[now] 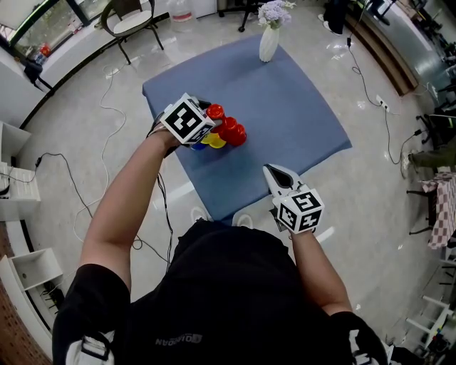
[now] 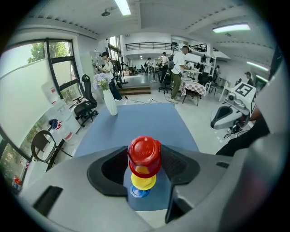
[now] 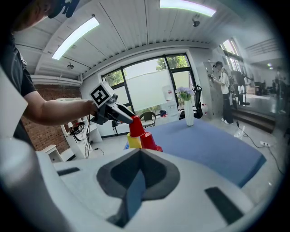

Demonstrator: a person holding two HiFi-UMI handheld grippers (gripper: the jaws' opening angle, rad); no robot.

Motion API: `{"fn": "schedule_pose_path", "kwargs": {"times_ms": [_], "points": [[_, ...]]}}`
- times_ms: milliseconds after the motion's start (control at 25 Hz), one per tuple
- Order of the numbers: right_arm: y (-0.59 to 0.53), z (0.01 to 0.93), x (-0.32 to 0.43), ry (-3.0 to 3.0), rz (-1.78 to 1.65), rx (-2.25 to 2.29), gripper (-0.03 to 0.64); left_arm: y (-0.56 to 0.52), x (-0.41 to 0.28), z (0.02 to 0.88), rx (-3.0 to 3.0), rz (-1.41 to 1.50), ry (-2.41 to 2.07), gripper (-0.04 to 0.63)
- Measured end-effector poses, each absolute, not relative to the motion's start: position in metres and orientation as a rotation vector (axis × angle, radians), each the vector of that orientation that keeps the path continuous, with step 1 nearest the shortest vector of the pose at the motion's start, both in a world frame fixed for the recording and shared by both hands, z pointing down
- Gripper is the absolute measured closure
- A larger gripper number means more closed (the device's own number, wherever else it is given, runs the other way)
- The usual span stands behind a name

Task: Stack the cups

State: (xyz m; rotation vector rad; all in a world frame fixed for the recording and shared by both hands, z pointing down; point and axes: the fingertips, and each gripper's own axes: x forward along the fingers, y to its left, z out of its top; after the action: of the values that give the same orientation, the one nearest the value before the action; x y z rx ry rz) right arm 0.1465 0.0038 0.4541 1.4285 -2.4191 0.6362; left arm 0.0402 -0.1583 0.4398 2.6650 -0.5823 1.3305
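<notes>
Jaws of the left gripper (image 1: 207,114) are pressing on a red cup (image 2: 144,153) from both sides, gripping it upside down with its flat base facing up. That cup is hanging directly over a yellow cup (image 2: 143,180), which is also sitting upside down on the blue worktop (image 1: 299,114). In the right gripper view the red cup's rim is meeting the top of the yellow one, but whether it is resting on it cannot be told. A blue cup (image 2: 138,191) is showing just beside the yellow cup, on the side nearer the left gripper. Another red cup (image 1: 234,132) is sitting just beside the yellow cup on the opposite side.

The right gripper (image 1: 276,175) is hanging with its jaws closed together and nothing between them. It is hovering over the near part of the worktop, well apart from the cups and pointing toward them.

At the far edge of the worktop a white vase (image 1: 268,43) is standing upright, holding pale flowers (image 1: 273,11).
</notes>
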Motion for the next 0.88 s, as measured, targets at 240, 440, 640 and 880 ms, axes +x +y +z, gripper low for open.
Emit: {"fn": "schedule_pose_path", "kwargs": {"times_ms": [240, 440, 640, 880], "points": [[0.0080, 0.4559, 0.1474, -2.414, 0.638, 1.434, 0.614, -0.1611, 0.0393, 0.4406, 2.661, 1.299, -0.613, 0.362], [0.0084, 0.4558, 0.1495, -2.410, 0.638, 1.445, 0.614, -0.1605, 0.0399, 0.4419, 2.668, 1.316, -0.605, 0.371], [0.0112, 0.4558, 0.1511, -2.404, 0.631, 1.448, 0.614, -0.1618, 0.0423, 0.4402, 2.678, 1.311, -0.615, 0.373], [0.0128, 0.4558, 0.1545, -2.397, 0.630, 1.456, 0.614, -0.1591, 0.0434, 0.4441, 2.670, 1.331, -0.583, 0.371]]}}
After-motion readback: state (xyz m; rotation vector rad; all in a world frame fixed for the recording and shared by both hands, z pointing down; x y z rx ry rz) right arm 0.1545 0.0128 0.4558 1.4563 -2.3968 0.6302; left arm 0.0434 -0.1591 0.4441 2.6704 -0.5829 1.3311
